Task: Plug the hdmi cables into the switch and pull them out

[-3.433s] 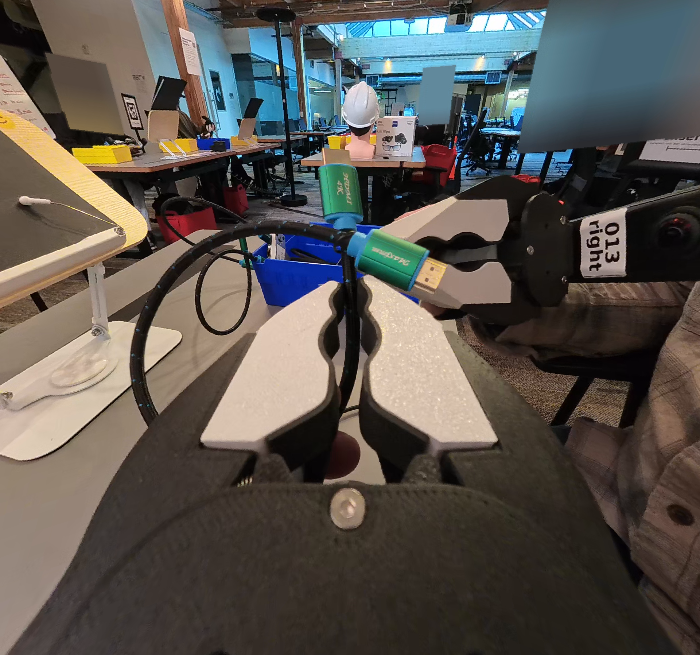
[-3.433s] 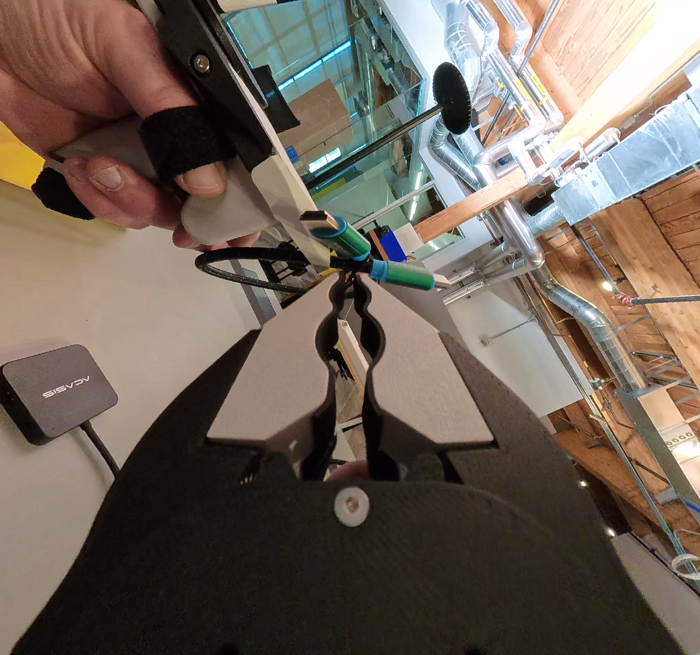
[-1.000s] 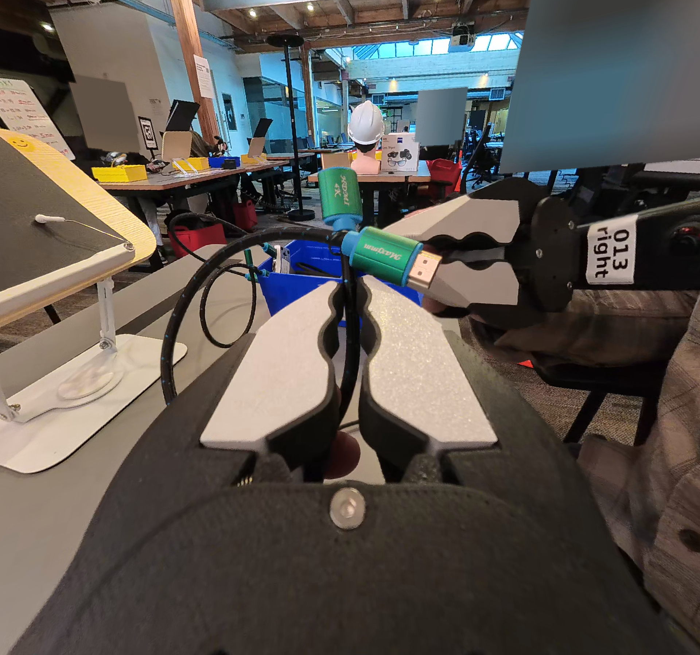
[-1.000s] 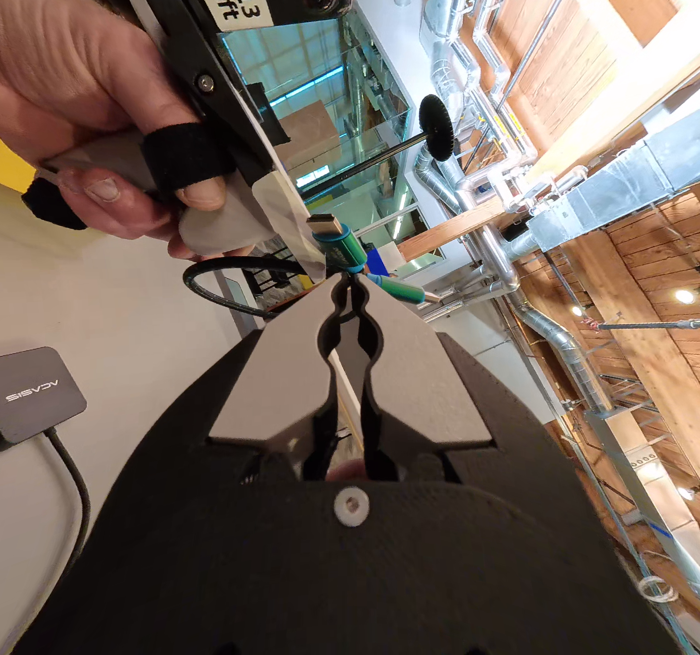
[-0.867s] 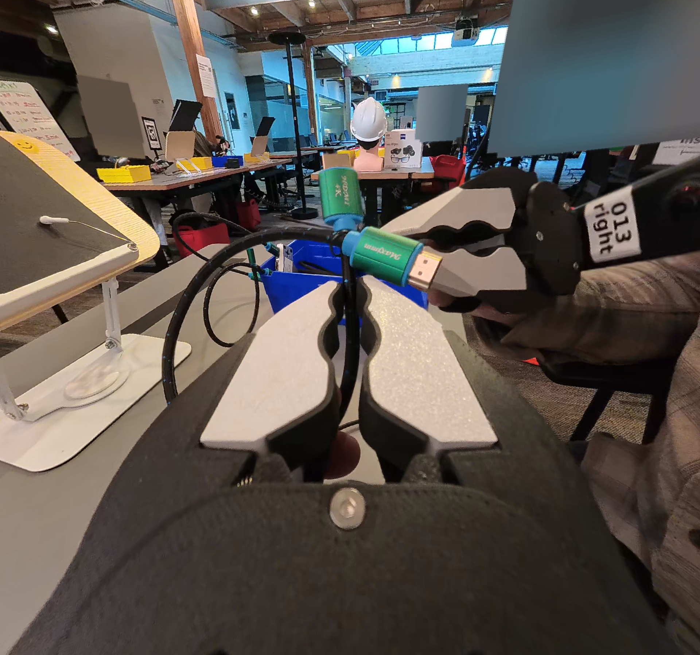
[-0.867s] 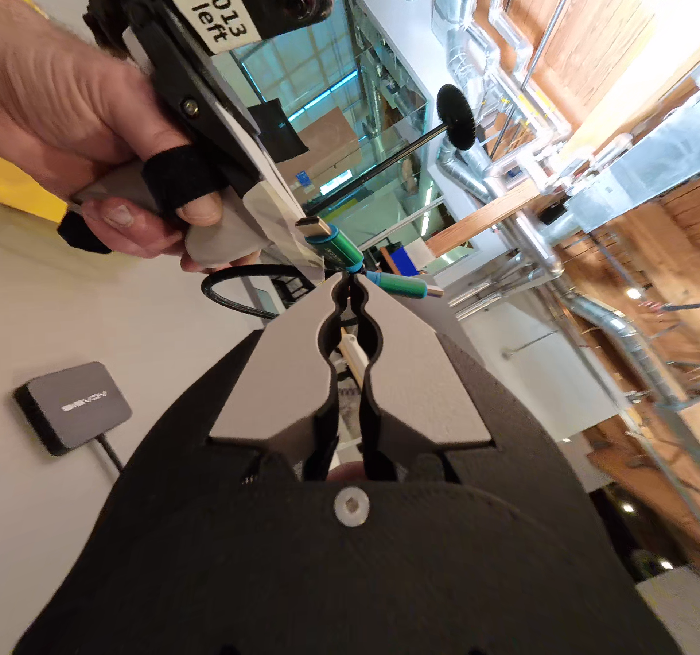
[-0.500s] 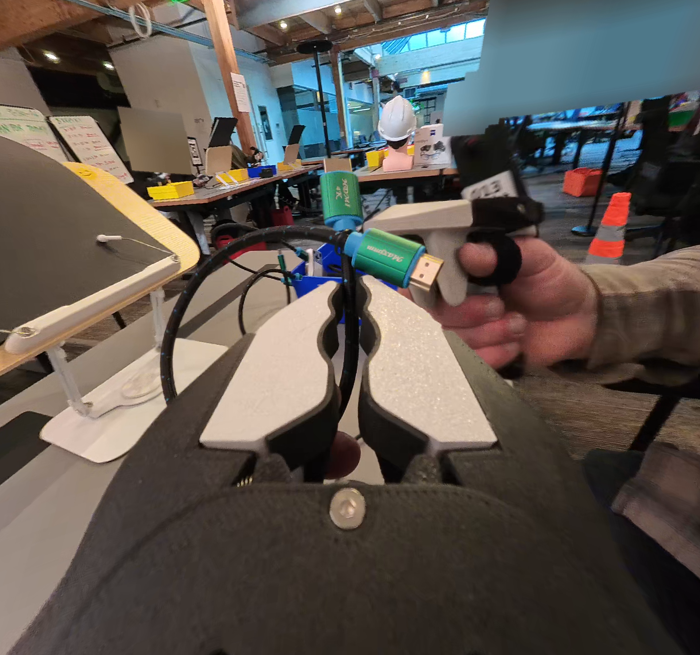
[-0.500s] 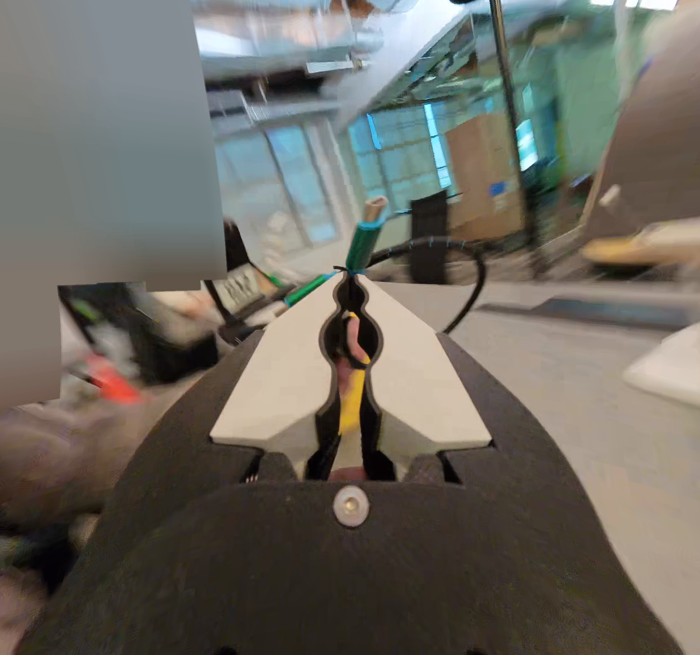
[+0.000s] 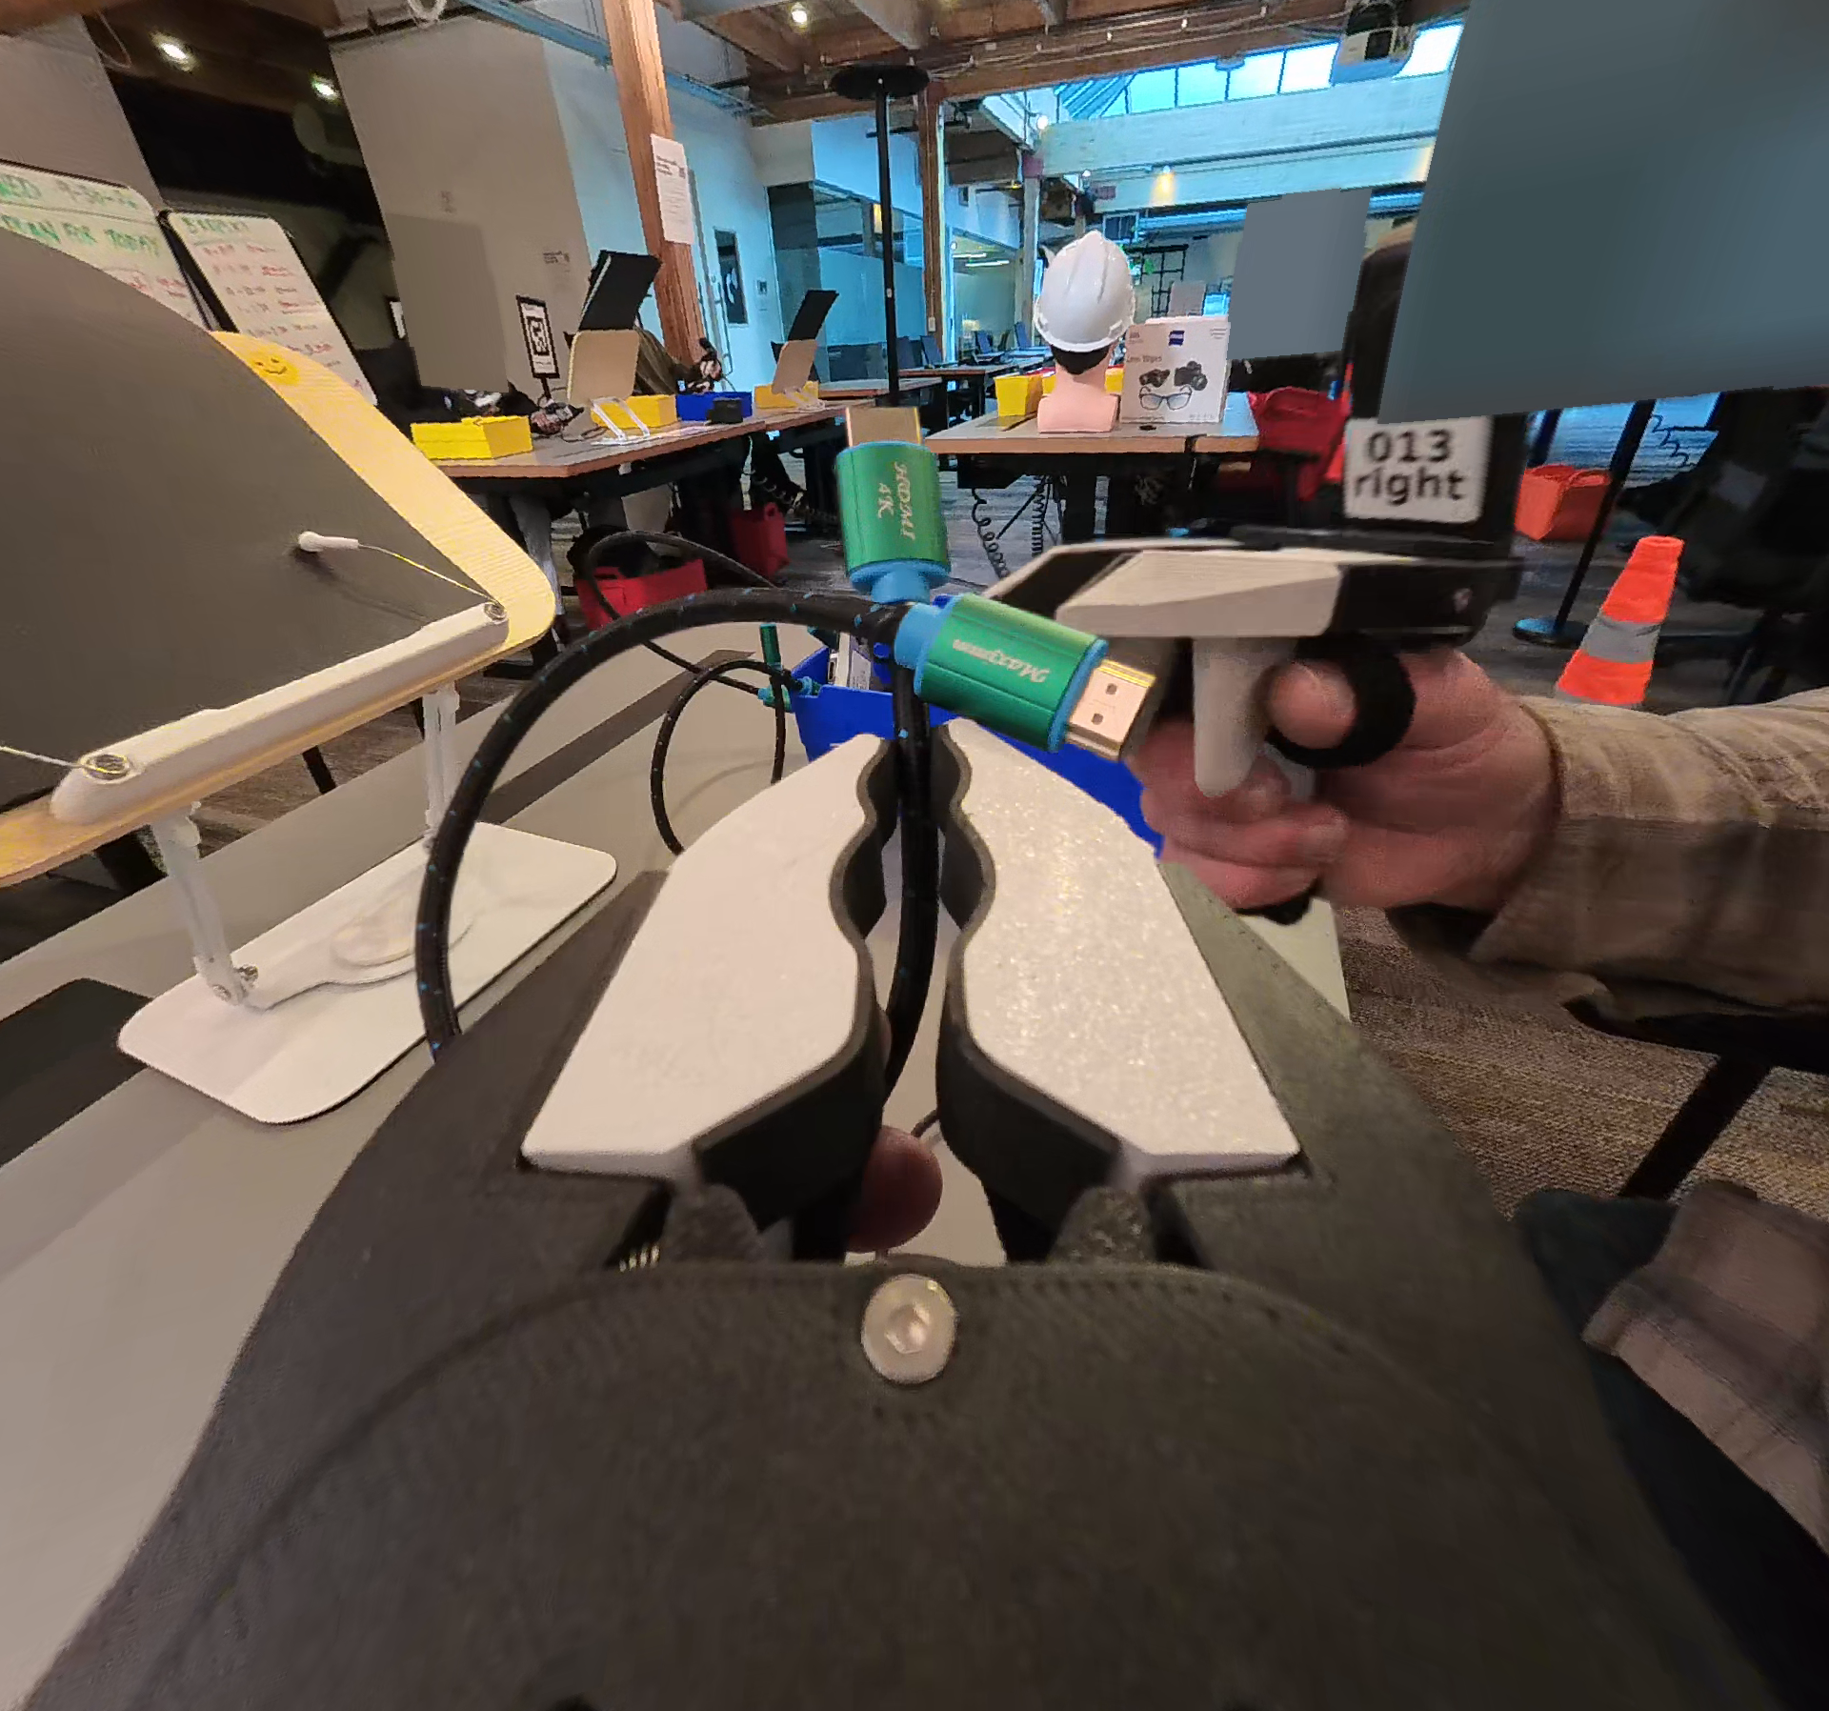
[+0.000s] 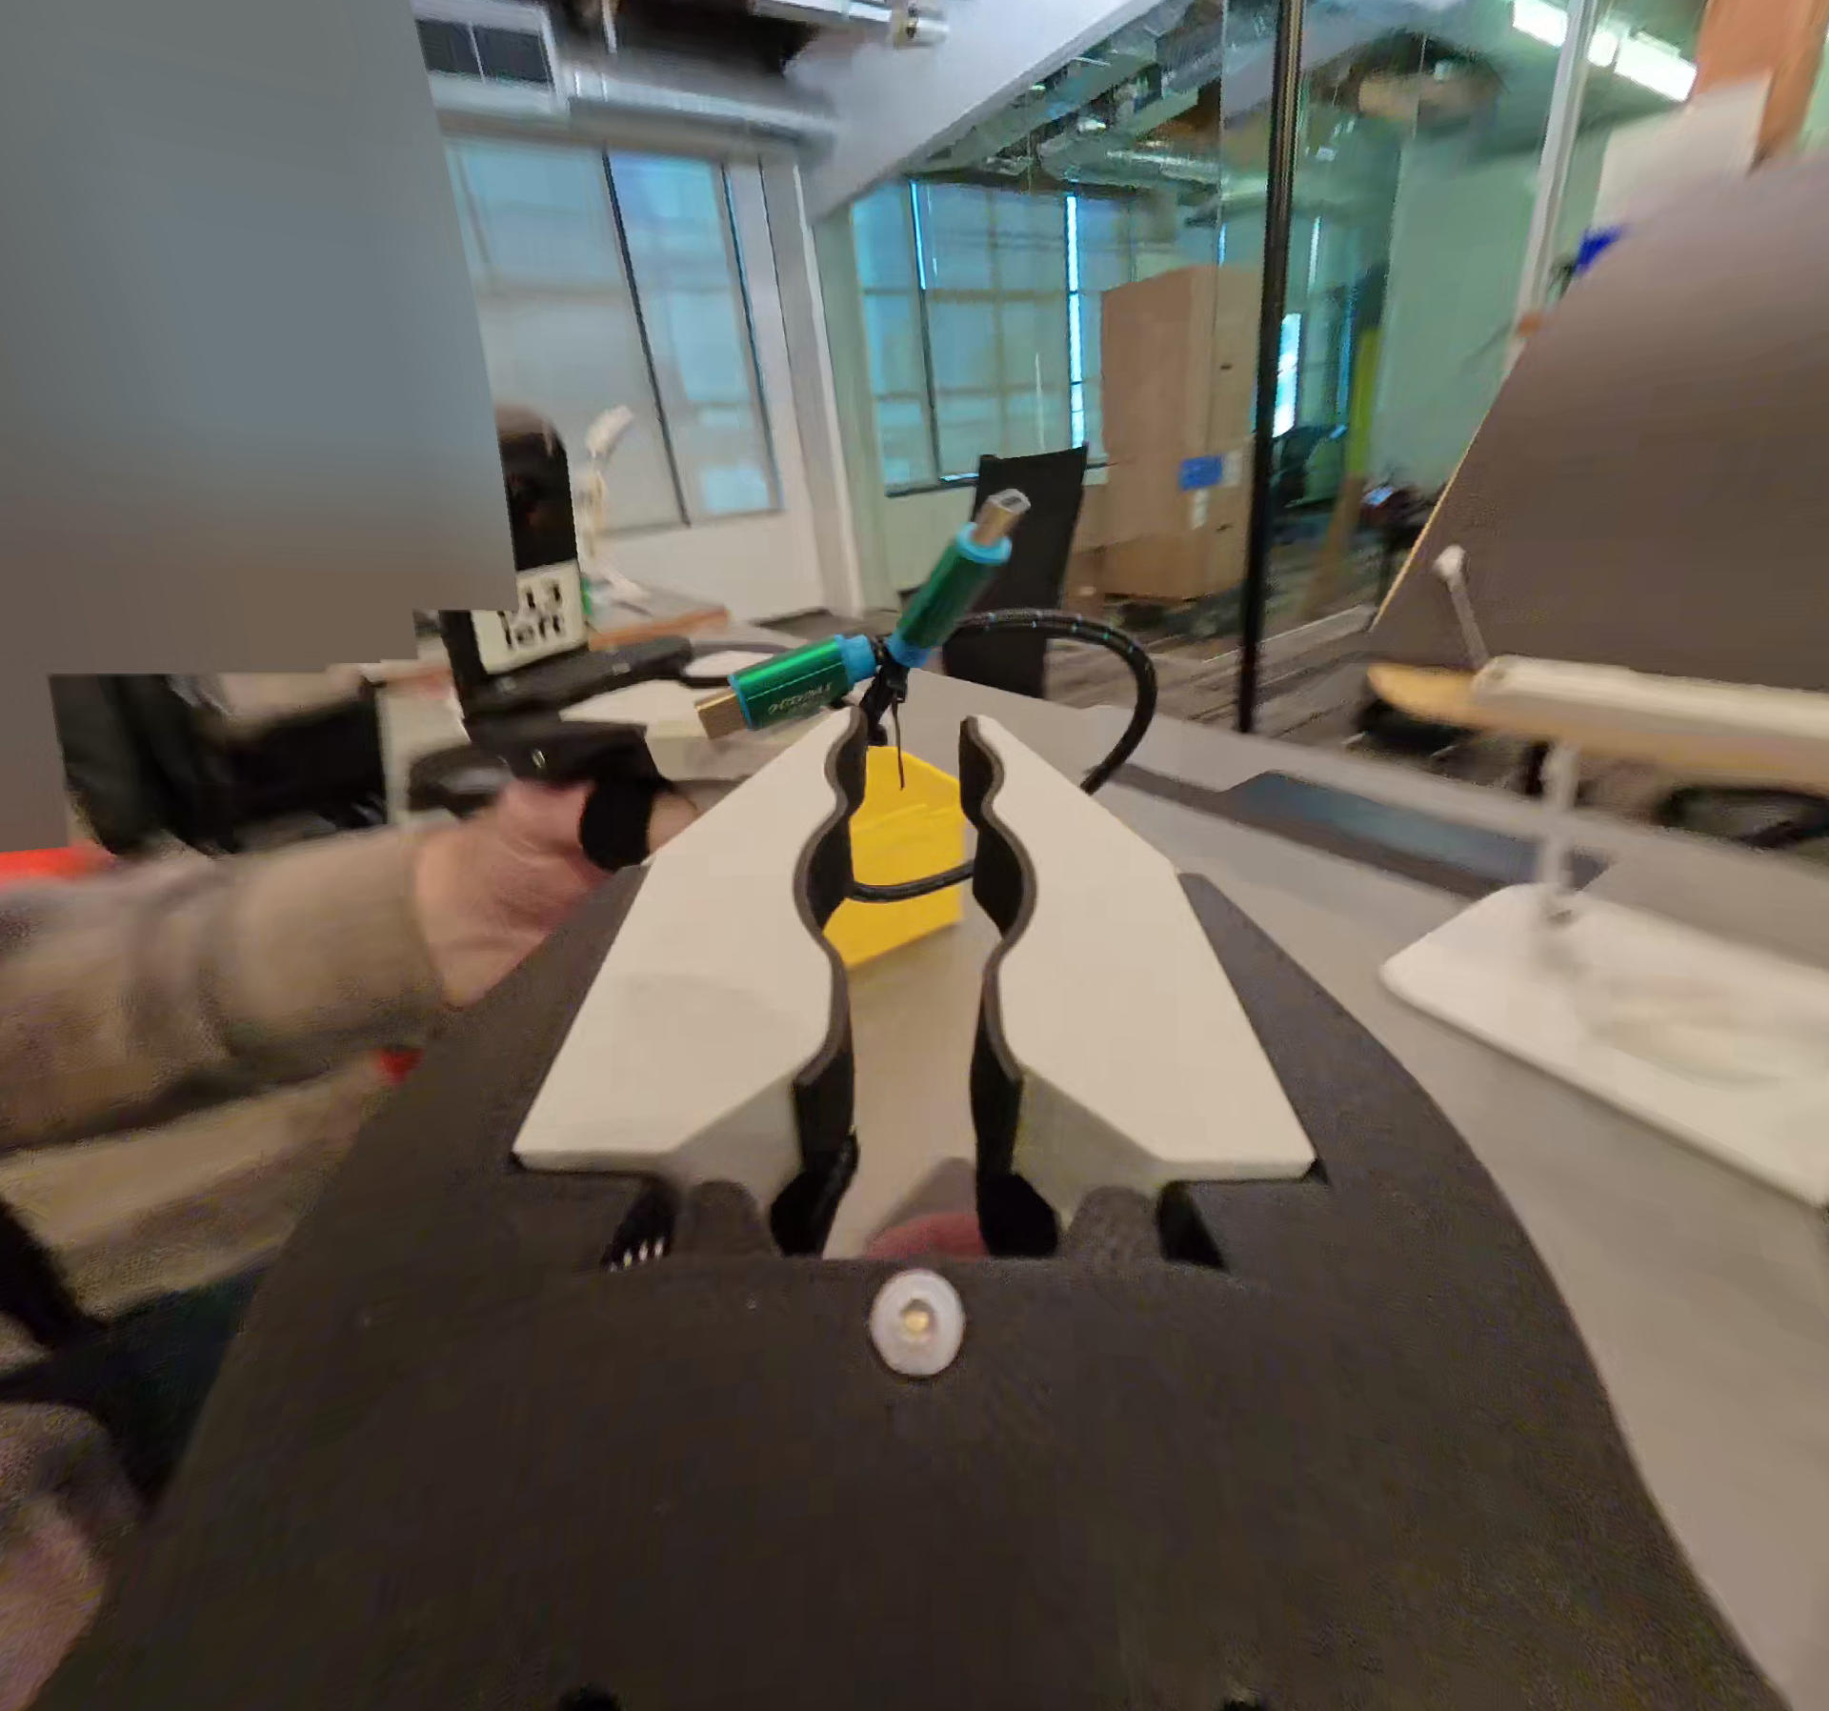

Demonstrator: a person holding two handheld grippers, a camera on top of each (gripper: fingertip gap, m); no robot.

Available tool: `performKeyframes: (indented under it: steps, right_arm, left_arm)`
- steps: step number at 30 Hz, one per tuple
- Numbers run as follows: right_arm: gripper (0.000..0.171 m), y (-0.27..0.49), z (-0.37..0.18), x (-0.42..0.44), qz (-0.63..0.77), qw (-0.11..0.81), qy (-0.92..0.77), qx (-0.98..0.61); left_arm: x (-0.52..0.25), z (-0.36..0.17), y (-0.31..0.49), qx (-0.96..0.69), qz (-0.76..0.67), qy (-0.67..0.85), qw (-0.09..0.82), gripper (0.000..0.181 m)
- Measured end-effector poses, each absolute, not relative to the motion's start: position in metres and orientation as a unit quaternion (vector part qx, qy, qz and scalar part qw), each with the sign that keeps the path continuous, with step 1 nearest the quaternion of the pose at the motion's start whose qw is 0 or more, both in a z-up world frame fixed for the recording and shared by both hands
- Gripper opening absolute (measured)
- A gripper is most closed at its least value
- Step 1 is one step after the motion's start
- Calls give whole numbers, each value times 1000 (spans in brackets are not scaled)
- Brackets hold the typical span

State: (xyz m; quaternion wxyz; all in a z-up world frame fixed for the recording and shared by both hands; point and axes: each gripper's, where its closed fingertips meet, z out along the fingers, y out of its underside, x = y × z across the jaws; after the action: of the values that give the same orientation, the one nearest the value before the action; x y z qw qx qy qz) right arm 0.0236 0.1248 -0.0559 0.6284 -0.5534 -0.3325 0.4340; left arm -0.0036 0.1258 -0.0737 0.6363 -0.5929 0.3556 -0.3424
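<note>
My left gripper (image 9: 915, 743) is shut on a black braided hdmi cable (image 9: 445, 872), bundled in a loop. Its two green plugs stick out past the fingertips: one upright (image 9: 886, 515), one pointing right (image 9: 1010, 674). In the right wrist view my right gripper (image 10: 908, 723) has its jaws a little apart and grips nothing. The same two plugs (image 10: 792, 689) (image 10: 950, 585) sit just beyond its tips. Its grey finger (image 9: 1188, 590) shows behind the right-pointing plug. A dark flat box (image 10: 633, 659) with a lead lies blurred on the table.
A tilted board (image 9: 198, 525) on a white stand base (image 9: 366, 951) is at the left of the grey table (image 9: 99, 1317). A blue bin (image 9: 1000, 753) stands behind the fingers. A yellow bin (image 10: 901, 872) shows through the right jaws. A person's hand (image 9: 1386, 802) holds the right gripper.
The right gripper swung from pointing up at the ceiling to level over the table, and its jaws parted. The left gripper kept its hold on the cable.
</note>
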Motion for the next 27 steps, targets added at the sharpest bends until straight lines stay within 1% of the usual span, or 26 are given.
performKeyframes:
  steps: [2, 6, 7, 9, 13, 16, 22, 27]
  right_arm:
    - [16, 121, -55, 20, 401, 645, -357, -544]
    - [13, 121, -55, 17, 401, 642, -359, -546]
    - [11, 122, -56, 18, 400, 642, -358, -548]
    - [0, 124, -57, 20, 405, 638, -352, -552]
    - [0, 123, -58, 19, 407, 635, -356, -551]
    - [8, 123, -60, 19, 411, 632, -357, -551]
    - [0, 123, -58, 18, 420, 630, -353, -550]
    - [0, 124, -59, 19, 424, 624, -353, -553]
  left_arm:
    - [0, -75, 124, -593, -341, 363, 633, 6]
    - [8, -80, 119, -590, -335, 381, 628, 5]
    - [9, -79, 118, -588, -337, 381, 629, 6]
    - [8, -78, 118, -587, -336, 380, 630, 6]
    - [8, -77, 118, -586, -338, 379, 632, 6]
    - [7, -77, 119, -585, -339, 376, 633, 6]
    - [7, -76, 118, -583, -341, 379, 632, 6]
    - [8, -76, 117, -582, -340, 382, 632, 6]
